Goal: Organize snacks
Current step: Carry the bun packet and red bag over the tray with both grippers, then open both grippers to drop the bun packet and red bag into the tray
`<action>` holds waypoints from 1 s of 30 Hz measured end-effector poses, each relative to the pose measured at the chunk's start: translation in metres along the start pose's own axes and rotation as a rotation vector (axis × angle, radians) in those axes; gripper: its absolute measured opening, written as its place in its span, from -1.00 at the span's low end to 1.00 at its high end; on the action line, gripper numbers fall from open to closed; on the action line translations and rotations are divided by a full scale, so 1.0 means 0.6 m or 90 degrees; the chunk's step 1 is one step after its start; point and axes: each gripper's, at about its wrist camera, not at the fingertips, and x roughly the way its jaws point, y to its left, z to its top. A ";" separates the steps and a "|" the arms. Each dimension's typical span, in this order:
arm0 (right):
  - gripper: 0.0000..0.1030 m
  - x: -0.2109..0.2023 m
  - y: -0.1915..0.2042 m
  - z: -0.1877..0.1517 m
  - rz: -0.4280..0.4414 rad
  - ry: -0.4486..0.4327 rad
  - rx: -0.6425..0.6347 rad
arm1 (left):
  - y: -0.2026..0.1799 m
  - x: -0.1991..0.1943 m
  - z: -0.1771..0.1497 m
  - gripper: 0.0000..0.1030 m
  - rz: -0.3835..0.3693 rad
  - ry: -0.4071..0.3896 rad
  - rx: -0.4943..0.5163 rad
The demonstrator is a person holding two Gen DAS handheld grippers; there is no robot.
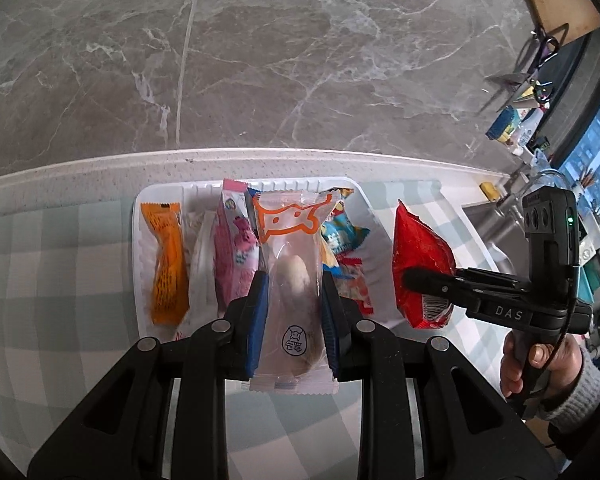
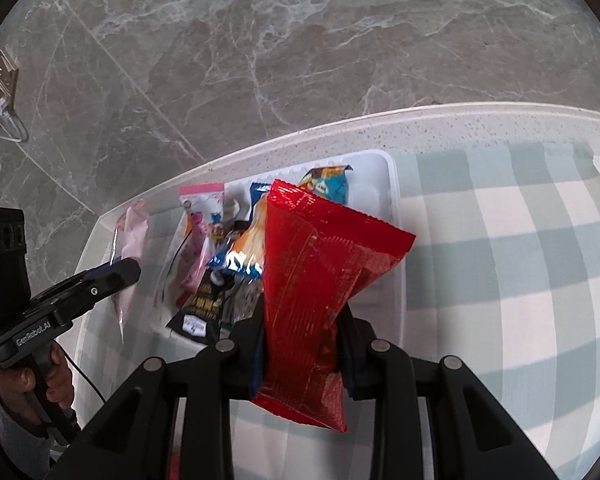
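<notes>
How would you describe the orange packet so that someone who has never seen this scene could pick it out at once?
Find the white tray on the checked cloth by the counter's edge. In the left wrist view, the orange packet lies lengthwise at the tray's far left. It alone is solid orange with dark print; beside it are a pale wrapper and a pink one.

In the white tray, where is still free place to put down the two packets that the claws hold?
The white tray is bare along its right wall, beside the blue packet. Its left and middle are crowded, from the orange packet onward. Right claw grips the red packet; left claw the clear packet.
</notes>
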 end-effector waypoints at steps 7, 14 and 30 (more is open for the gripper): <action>-0.38 0.035 -0.006 0.021 -0.021 0.008 -0.005 | 0.008 0.034 0.023 -0.56 0.012 0.007 0.005; -0.38 0.060 -0.007 0.032 -0.039 0.019 -0.014 | 0.003 0.078 0.040 -0.56 0.034 0.020 0.026; -0.09 0.063 0.011 0.027 -0.081 0.016 -0.070 | -0.004 0.122 0.029 0.10 0.110 0.022 0.065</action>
